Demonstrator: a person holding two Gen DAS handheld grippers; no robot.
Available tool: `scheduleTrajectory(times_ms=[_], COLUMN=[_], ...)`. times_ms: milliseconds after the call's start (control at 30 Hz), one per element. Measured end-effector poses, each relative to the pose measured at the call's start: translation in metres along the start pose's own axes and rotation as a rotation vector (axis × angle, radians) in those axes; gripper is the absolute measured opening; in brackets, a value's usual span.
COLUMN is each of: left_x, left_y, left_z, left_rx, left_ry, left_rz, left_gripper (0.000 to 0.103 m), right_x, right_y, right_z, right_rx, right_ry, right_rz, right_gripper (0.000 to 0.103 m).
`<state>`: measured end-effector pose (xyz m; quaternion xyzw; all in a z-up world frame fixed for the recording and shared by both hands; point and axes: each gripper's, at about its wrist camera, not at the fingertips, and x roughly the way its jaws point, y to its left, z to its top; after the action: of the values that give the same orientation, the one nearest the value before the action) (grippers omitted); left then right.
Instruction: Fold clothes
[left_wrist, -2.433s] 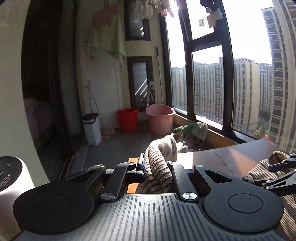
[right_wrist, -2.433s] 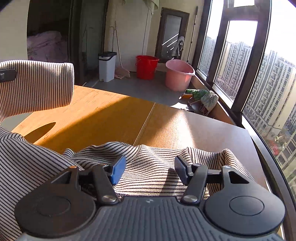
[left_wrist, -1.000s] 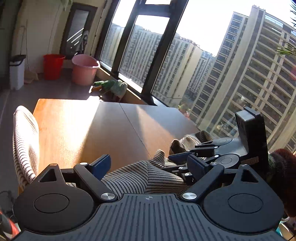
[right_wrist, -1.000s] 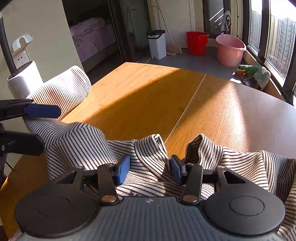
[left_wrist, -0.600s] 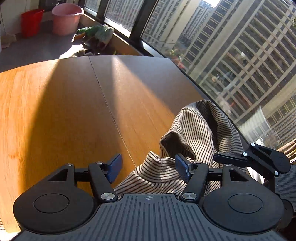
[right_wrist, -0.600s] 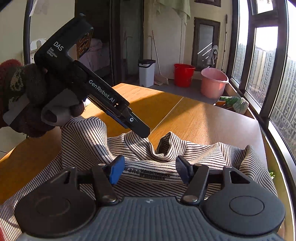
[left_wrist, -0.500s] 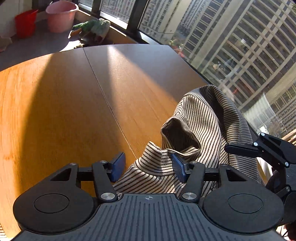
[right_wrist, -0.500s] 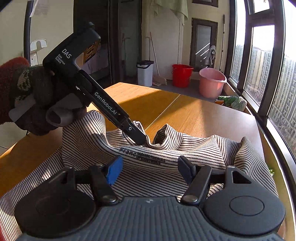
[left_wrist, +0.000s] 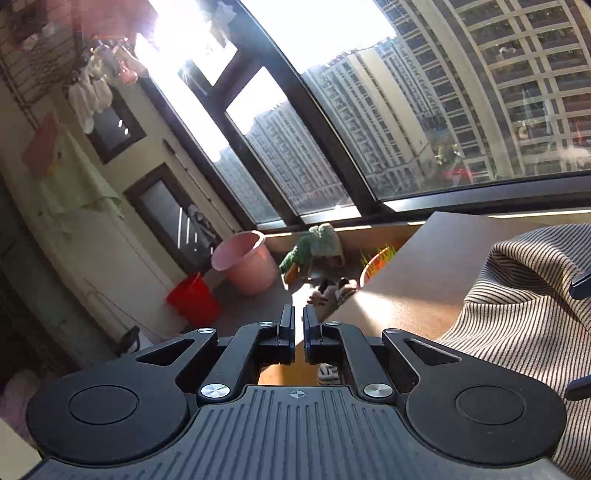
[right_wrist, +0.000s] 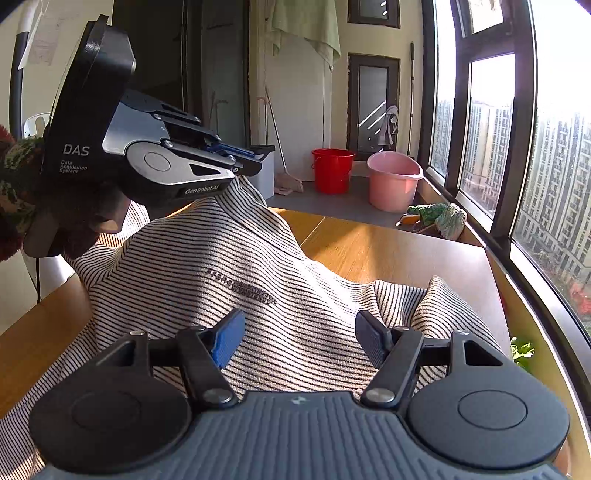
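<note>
A striped shirt (right_wrist: 258, 280) with a line of dark print lies on the wooden table (right_wrist: 388, 251). One part of it is pulled up into a peak. My left gripper (right_wrist: 258, 158), held in a gloved hand (right_wrist: 18, 192), is raised at the upper left and shut on the top of that peak. In the left wrist view its fingers (left_wrist: 299, 325) stand almost together, and the shirt (left_wrist: 524, 325) hangs at the right. My right gripper (right_wrist: 297, 334) is open, low over the shirt's near part, with cloth below its pads and nothing pinched.
The table's right edge runs close to a tall window (right_wrist: 480, 129). On the floor beyond the table stand a pink basin (right_wrist: 393, 181), a red bucket (right_wrist: 332, 170) and a green mop head (right_wrist: 439, 216). A green plant (right_wrist: 521, 350) sits by the table's right edge.
My left gripper has shut on the shirt and lifted it high, tenting the cloth and tilting its view toward the window. My right gripper stays open over the shirt.
</note>
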<state>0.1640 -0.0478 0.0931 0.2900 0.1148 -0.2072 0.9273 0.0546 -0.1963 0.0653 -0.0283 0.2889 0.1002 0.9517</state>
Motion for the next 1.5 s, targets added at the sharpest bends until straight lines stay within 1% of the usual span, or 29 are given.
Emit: scheduleTrajectory(times_ms=[33, 67, 100, 133, 167, 233, 300, 400, 433, 467, 500, 567, 600, 667, 733, 800, 833, 933, 967, 1033, 1067, 1100, 1133, 1167, 1200, 1267, 1400, 1467, 1500], left_x=[0.004, 0.005, 0.002, -0.005, -0.016, -0.041, -0.062, -0.079, -0.086, -0.091, -0.094, -0.091, -0.087, -0.077, -0.074, -0.058, -0.046, 0.008, 0.025, 0.053, 0.058, 0.057, 0.050, 0.038, 0.025, -0.010, -0.070, -0.094, -0.096], left_y=[0.010, 0.023, 0.037, 0.051, 0.063, 0.078, 0.081, 0.069, 0.064, 0.058, 0.051, 0.042, 0.042, 0.055, 0.067, 0.064, 0.058, 0.036, 0.033, 0.029, 0.027, 0.025, 0.020, 0.014, 0.009, -0.004, -0.033, -0.047, -0.051], left_z=[0.007, 0.010, 0.011, 0.008, 0.001, -0.019, -0.044, -0.077, -0.089, -0.100, -0.108, -0.117, -0.117, -0.105, -0.083, -0.055, -0.042, -0.027, -0.029, -0.038, -0.044, -0.050, -0.052, -0.054, -0.056, -0.061, -0.075, -0.082, -0.085], left_rx=[-0.028, -0.091, -0.189, -0.281, -0.358, -0.470, -0.546, -0.612, -0.628, -0.630, -0.615, -0.565, -0.551, -0.586, -0.602, -0.528, -0.475, -0.388, -0.397, -0.434, -0.445, -0.437, -0.401, -0.352, -0.311, -0.238, -0.083, -0.018, -0.005], left_ry=[-0.030, -0.035, -0.016, 0.001, 0.015, 0.048, 0.108, 0.197, 0.220, 0.235, 0.243, 0.260, 0.261, 0.213, 0.125, 0.067, 0.063, 0.170, 0.224, 0.324, 0.349, 0.352, 0.326, 0.287, 0.245, 0.172, 0.087, 0.058, 0.061], left_rz=[0.031, 0.033, 0.008, -0.023, -0.064, -0.155, -0.254, -0.373, -0.411, -0.437, -0.442, -0.406, -0.389, -0.412, -0.459, -0.463, -0.440, -0.324, -0.313, -0.310, -0.313, -0.307, -0.289, -0.267, -0.255, -0.267, -0.317, -0.342, -0.348], left_gripper=[0.012, 0.018, 0.027, 0.033, 0.040, 0.044, 0.053, 0.058, 0.061, 0.068, 0.072, 0.071, 0.068, 0.066, 0.070, 0.082, 0.090, 0.087, 0.083, 0.070, 0.045, 0.028, 0.022, 0.010, 0.009, 0.008, 0.008, 0.008, 0.008], right_x=[0.003, 0.006, 0.008, 0.011, 0.014, 0.020, 0.028, 0.035, 0.034, 0.031, 0.028, 0.020, 0.015, 0.007, 0.001, -0.001, 0.000, 0.005, 0.006, 0.008, 0.008, 0.007, 0.006, 0.004, 0.002, -0.002, -0.003, 0.007, 0.016], right_y=[0.001, 0.002, 0.002, 0.001, -0.002, -0.008, -0.012, -0.015, -0.014, -0.011, -0.007, 0.000, 0.003, 0.008, 0.010, 0.008, 0.007, 0.001, -0.002, -0.007, -0.009, -0.011, -0.014, -0.017, -0.020, -0.025, -0.027, -0.017, -0.011], right_z=[0.003, 0.005, 0.004, 0.001, -0.002, -0.007, -0.013, -0.014, -0.013, -0.015, -0.017, -0.021, -0.023, -0.025, -0.024, -0.015, -0.008, 0.011, 0.015, 0.020, 0.022, 0.022, 0.025, 0.027, 0.030, 0.036, 0.058, 0.068, 0.072], right_rx=[0.001, 0.001, 0.004, 0.008, 0.014, 0.028, 0.039, 0.028, 0.035, 0.032, 0.026, 0.011, 0.002, -0.009, -0.013, -0.006, -0.002, 0.010, 0.013, 0.019, 0.018, 0.016, 0.016, 0.016, 0.017, 0.018, -0.003, -0.029, -0.038], right_ry=[0.000, 0.000, 0.012, 0.027, 0.040, 0.065, 0.115, 0.139, 0.149, 0.154, 0.158, 0.173, 0.185, 0.202, 0.204, 0.171, 0.145, 0.092, 0.082, 0.063, 0.053, 0.044, 0.030, 0.014, -0.001, -0.032, -0.066, -0.050, -0.030], right_rz=[-0.012, -0.025, -0.035, -0.043, -0.050, -0.063, -0.079, -0.109, -0.123, -0.130, -0.135, -0.130, -0.116, -0.095, -0.074, -0.062, -0.063, -0.061, -0.062, -0.066, -0.070, -0.075, -0.083, -0.092, -0.101, -0.119, -0.085, -0.051, -0.024], right_gripper=[0.067, 0.070, 0.071, 0.071, 0.071, 0.071, 0.072, 0.072, 0.072, 0.072, 0.074, 0.074, 0.074, 0.074, 0.074, 0.074, 0.074, 0.074, 0.074, 0.074, 0.074, 0.074, 0.074, 0.074, 0.074, 0.074, 0.068, 0.065, 0.063])
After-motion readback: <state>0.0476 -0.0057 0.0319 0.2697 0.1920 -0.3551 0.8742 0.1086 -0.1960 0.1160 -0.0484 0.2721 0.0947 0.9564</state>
